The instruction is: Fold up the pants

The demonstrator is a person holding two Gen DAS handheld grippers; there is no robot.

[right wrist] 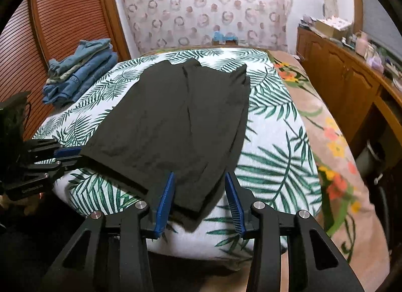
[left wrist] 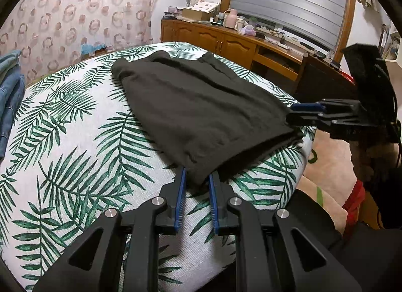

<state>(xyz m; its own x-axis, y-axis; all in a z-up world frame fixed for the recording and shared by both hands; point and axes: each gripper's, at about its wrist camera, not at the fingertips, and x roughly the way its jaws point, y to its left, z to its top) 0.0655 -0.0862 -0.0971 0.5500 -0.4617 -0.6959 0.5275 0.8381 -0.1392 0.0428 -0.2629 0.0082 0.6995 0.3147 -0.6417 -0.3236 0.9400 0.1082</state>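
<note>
Each camera sits just behind its own claw, looking forward and downward along the fingers. The left wrist view faces over the left gripper (left wrist: 197,175) toward a wooden sideboard (left wrist: 226,40) well beyond it. The right wrist view faces over the right gripper (right wrist: 199,179) toward a patterned curtain (right wrist: 206,8). Both views share the dark pants (left wrist: 196,106) on the leaf-print cover (left wrist: 75,141), and each catches the other claw at its edge.

This is a bedroom in a home. A bed with a palm-leaf print cover (right wrist: 276,126) fills the middle, with a floral blanket (right wrist: 334,141) along its side. A stack of folded jeans (right wrist: 80,70) sits at its edge. A wooden sideboard (left wrist: 226,40) cluttered with bottles and boxes lines the wall, beside a patterned curtain (left wrist: 75,15) and a shuttered window (left wrist: 289,0).
</note>
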